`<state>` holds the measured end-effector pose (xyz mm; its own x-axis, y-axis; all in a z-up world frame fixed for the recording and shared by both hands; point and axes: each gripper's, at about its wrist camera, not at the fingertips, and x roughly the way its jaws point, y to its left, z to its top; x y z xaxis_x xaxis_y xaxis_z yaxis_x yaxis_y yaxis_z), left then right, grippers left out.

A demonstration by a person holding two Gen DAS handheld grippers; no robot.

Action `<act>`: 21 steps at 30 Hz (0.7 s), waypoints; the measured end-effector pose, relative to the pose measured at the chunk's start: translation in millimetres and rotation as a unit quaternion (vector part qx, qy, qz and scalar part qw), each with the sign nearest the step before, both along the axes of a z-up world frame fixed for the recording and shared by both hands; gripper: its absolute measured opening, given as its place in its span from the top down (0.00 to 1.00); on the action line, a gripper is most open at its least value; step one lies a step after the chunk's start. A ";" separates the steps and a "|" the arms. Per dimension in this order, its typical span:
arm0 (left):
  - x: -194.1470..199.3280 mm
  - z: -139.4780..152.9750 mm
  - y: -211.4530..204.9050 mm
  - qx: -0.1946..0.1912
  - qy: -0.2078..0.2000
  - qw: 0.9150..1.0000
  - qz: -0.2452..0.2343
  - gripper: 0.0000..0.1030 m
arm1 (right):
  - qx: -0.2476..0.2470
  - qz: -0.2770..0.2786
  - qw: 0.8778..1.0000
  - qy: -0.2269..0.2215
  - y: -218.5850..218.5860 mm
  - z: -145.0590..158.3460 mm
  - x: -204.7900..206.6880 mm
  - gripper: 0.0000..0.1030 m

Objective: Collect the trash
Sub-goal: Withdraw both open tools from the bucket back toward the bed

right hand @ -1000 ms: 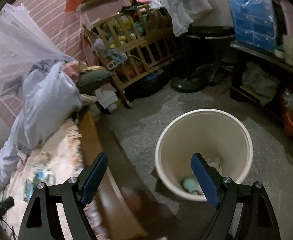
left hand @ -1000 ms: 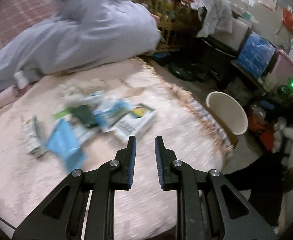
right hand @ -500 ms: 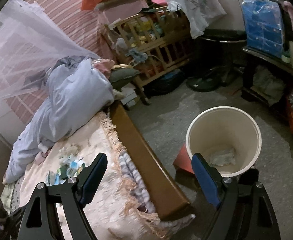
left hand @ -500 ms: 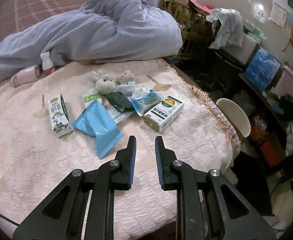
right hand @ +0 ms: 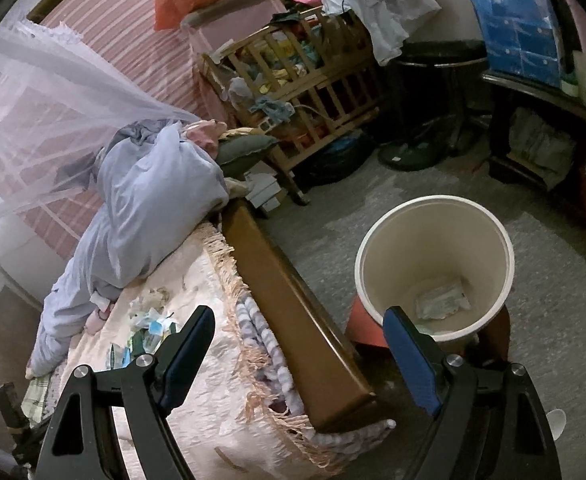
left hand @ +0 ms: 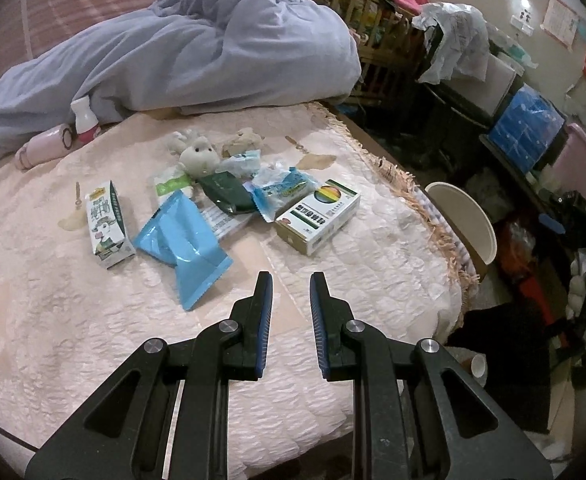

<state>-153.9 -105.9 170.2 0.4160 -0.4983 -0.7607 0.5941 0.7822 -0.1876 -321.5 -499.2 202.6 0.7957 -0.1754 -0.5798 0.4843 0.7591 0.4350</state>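
The bed fills the lower left of the left wrist view; its cover is pale pink quilted fabric with a puckered texture and a tan fringed edge. A bulky grey-blue duvet, soft and creased, lies across the upper left. In the right wrist view the brown wooden bed rail runs diagonally through the centre.

The bin is a round, smooth cream plastic tub standing on the grey floor at centre right of the right wrist view, beside the rail. A crumpled clear wrapper lies flat on its bottom.

The trash sits in a cluster at the centre of the left wrist view, on the bed cover:
- a rectangular white cardboard box with a rainbow print, right side;
- a glossy blue foil pouch with serrated ends, lower centre;
- a small rectangular drink carton, left side;
- a dark green sachet, centre.

The left gripper hovers at lower centre, below the cluster; its blue ribbed pads stand close together with a narrow gap, pinching nothing. The right gripper is spread wide and empty, at the bottom of its view.
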 end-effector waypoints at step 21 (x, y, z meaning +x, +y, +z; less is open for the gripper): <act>-2.0 0.7 27.1 -0.020 0.000 0.999 0.026 0.84 | -0.026 0.046 0.999 0.000 33.7 33.4 26.0 0.18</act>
<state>-155.9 -78.8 170.9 0.4422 -0.5066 -0.7401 0.5532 0.8036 -0.2196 -295.5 -465.4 236.0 0.8095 -0.1313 -0.5722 0.4112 0.8225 0.3930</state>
